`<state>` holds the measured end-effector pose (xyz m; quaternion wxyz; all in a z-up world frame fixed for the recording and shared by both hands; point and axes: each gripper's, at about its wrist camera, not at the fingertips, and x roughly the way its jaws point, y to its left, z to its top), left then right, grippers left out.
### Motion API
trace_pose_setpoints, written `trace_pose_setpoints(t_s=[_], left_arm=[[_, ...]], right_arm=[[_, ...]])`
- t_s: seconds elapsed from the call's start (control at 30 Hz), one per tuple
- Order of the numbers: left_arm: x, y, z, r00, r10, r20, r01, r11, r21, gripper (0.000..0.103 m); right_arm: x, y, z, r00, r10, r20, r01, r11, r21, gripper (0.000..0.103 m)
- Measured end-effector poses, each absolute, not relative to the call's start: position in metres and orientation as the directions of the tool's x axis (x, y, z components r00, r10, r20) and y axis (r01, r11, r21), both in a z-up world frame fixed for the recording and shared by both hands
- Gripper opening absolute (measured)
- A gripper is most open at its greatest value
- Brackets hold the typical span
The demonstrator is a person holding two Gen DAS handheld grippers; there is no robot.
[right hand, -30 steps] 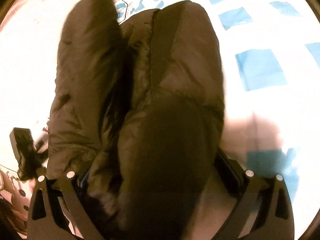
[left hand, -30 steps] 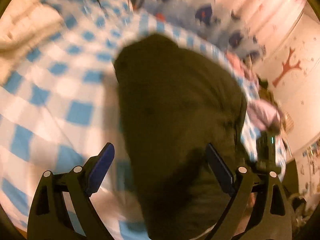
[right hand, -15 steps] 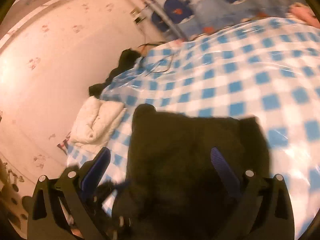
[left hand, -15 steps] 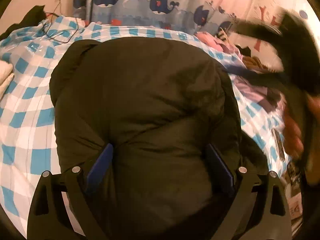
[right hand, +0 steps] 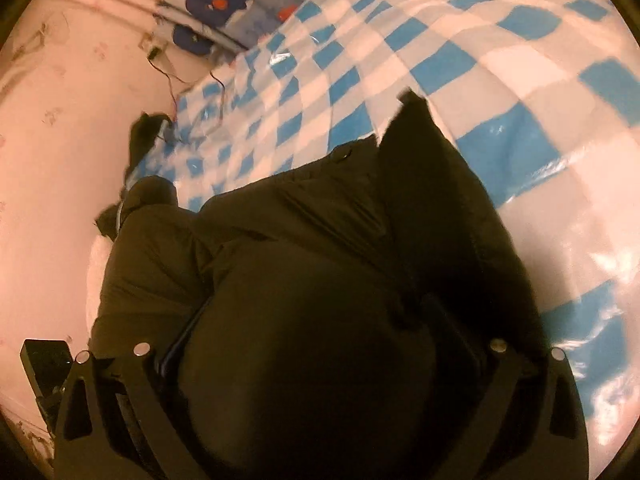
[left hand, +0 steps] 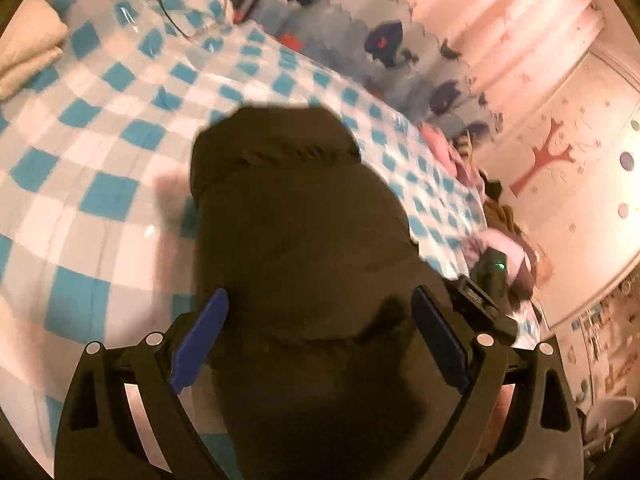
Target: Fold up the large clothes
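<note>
jacket (left hand: 304, 248) bunched on bed (left hand: 100, 128) for folding | left gripper (left hand: 320, 328) spread wide astride jacket | right gripper (right hand: 316, 344) buried in jacket, grip impossible to tell

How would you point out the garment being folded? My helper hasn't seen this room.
Start at the bed's blue-and-white checked cover. On it lies one bulky dark puffer jacket, quilted, bunched between both grippers' jaws. The cream folded bedding at the cover's edge and the pink clothes on the far side are pale; the jacket alone is dark olive-black.
</note>
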<state>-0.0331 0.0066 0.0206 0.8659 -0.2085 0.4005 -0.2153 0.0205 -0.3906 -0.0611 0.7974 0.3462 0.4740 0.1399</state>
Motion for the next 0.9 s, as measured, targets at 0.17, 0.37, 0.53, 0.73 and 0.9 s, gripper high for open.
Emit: trace_pose_setpoints(t_s=[0.17, 0.37, 0.53, 0.73, 0.9], left_arm=[[-0.054, 0.000, 0.057, 0.679, -0.511, -0.527, 0.311, 0.850, -0.425, 0.089], [-0.049, -0.047, 0.032, 0.570, -0.443, -0.692, 0.379, 0.889, -0.257, 0.089], [-0.059, -0.055, 0.031, 0.582, -0.386, -0.715, 0.384, 0.906, -0.177, 0.089], [-0.077, -0.044, 0.050, 0.598, -0.460, -0.657, 0.429, 0.875, -0.223, 0.089], [-0.083, -0.060, 0.033, 0.559, -0.382, -0.736, 0.444, 0.887, -0.124, 0.089]], right_arm=[[-0.025, -0.377, 0.009, 0.631, 0.484, -0.607, -0.083, 0.819, 0.567, 0.096], [-0.033, -0.344, -0.046, 0.507, 0.377, -0.775, -0.069, 0.914, 0.399, 0.096], [-0.049, -0.353, -0.028, 0.509, 0.351, -0.786, -0.045, 0.923, 0.383, 0.096], [-0.113, -0.355, -0.019, 0.537, 0.269, -0.799, -0.027, 0.953, 0.303, 0.096], [-0.115, -0.357, -0.025, 0.488, 0.271, -0.830, 0.008, 0.949, 0.315, 0.096]])
